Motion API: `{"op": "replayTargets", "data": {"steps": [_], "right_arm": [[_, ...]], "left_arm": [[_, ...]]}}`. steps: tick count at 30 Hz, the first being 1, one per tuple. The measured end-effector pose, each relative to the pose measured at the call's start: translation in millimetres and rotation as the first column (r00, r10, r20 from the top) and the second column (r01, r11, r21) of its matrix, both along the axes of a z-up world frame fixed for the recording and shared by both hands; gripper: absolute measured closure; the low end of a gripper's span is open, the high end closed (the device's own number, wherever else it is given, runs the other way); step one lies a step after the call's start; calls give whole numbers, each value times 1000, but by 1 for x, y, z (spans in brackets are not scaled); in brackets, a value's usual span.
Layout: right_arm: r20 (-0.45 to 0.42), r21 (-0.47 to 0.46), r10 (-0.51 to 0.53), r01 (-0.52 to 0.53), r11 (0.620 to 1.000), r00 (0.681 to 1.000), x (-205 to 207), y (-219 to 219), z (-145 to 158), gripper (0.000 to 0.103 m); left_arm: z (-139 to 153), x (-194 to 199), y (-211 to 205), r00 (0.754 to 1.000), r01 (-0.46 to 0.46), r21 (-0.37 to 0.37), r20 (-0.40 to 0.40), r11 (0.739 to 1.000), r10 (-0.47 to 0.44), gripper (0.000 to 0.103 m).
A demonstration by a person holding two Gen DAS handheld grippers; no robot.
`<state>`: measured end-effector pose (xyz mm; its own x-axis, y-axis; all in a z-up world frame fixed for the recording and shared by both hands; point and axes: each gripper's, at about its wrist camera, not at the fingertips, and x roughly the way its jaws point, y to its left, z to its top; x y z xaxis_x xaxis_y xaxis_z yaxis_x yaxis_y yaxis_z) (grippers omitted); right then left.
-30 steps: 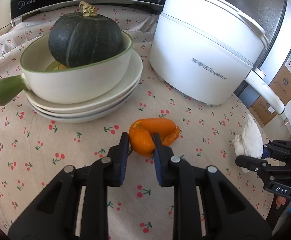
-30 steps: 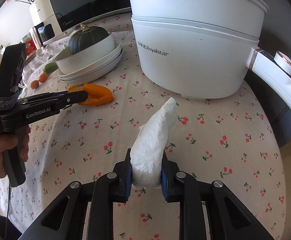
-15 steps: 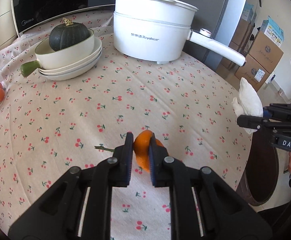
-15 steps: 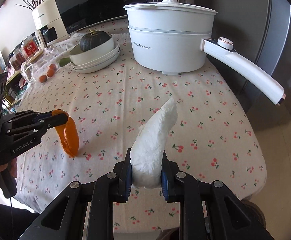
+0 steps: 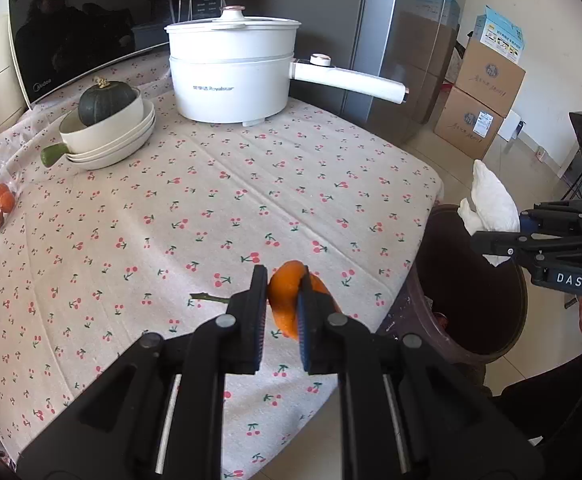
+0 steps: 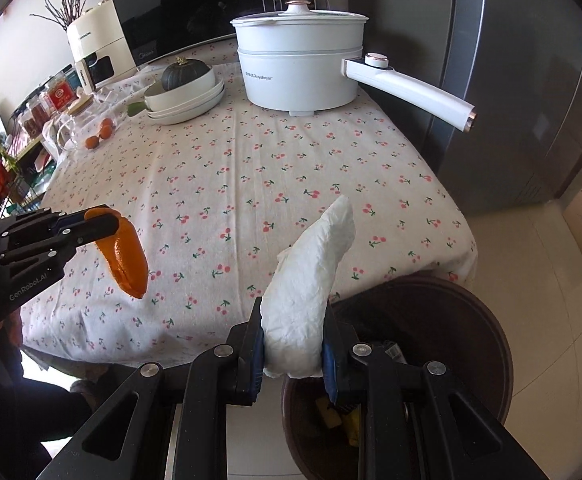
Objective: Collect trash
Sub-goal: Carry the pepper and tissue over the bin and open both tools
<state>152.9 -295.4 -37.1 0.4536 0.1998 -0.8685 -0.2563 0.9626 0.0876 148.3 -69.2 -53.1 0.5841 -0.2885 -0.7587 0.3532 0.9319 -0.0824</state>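
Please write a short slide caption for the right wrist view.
Right claw holds crumpled tissue above the brown bin; left claw carries orange peel.

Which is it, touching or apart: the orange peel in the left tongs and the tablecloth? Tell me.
Apart. The right wrist view shows the orange peel hanging from the left tongs in the air, its lower tip free, well above the tablecloth.

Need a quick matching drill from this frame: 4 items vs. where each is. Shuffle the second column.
Items:
1. peel
2. tissue
3. squash
4. bin

Places:
A. in a white bowl on stacked plates
B. on the floor by the table corner
C. pinched in the right tool
D. pinched in the left tool

Pairs: 1-D, 2-C, 3-A, 4-B
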Motion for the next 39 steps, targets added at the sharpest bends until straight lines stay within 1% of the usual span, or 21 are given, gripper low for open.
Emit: {"op": "replayTargets", "data": {"steps": [7, 12, 16, 22, 26, 30, 31, 32, 33, 34, 35, 36, 39], "right_arm": [[-7, 34, -108, 108, 994, 994, -31, -48, -6, 79], [-75, 32, -216, 219, 975, 973, -46, -89, -26, 79], [-135, 27, -273, 279, 960, 952, -55, -114, -41, 79], [-166, 46, -317, 329, 943, 934, -61, -138, -47, 77], [-168, 32, -311, 321, 947, 935, -63, -140, -49, 76], [-177, 23, -308, 317, 948, 935, -63, -143, -53, 76], [-179, 20, -311, 319, 947, 933, -63, -145, -54, 76], [-180, 17, -315, 323, 946, 932, -63, -147, -54, 76], [-182, 15, -319, 327, 945, 930, -64, -149, -55, 76], [-184, 14, -322, 330, 944, 929, -64, -151, -55, 76], [-186, 14, -324, 332, 943, 928, -64, -152, -55, 76], [-187, 13, -325, 333, 943, 927, -64, -153, -56, 76], [-188, 15, -323, 332, 943, 928, -63, -153, -56, 76]], "left_arm": [[6, -20, -36, 997, 75, -55, 16, 996, -74, 88], [5, -25, -71, 990, 144, -101, 14, 984, -143, 88], [1, -26, -101, 978, 207, -126, 11, 970, -207, 88], [-11, -29, -147, 957, 288, -111, 9, 951, -289, 88], [-21, -29, -167, 945, 328, -89, 10, 941, -328, 88], [-28, -29, -178, 935, 354, -68, 18, 933, -354, 88], [-29, -29, -179, 936, 352, -56, 27, 934, -351, 85], [-30, -29, -181, 937, 350, -49, 26, 935, -350, 79], [-31, -27, -182, 938, 346, -50, 11, 937, -346, 60], [-33, -25, -183, 945, 327, -42, -10, 944, -328, 39], [-36, -24, -182, 951, 308, -40, -25, 951, -309, 33], [-38, -23, -181, 954, 295, -43, -33, 954, -297, 30], [-45, -23, -180, 960, 271, -14, -68, 962, -272, 28]]}}
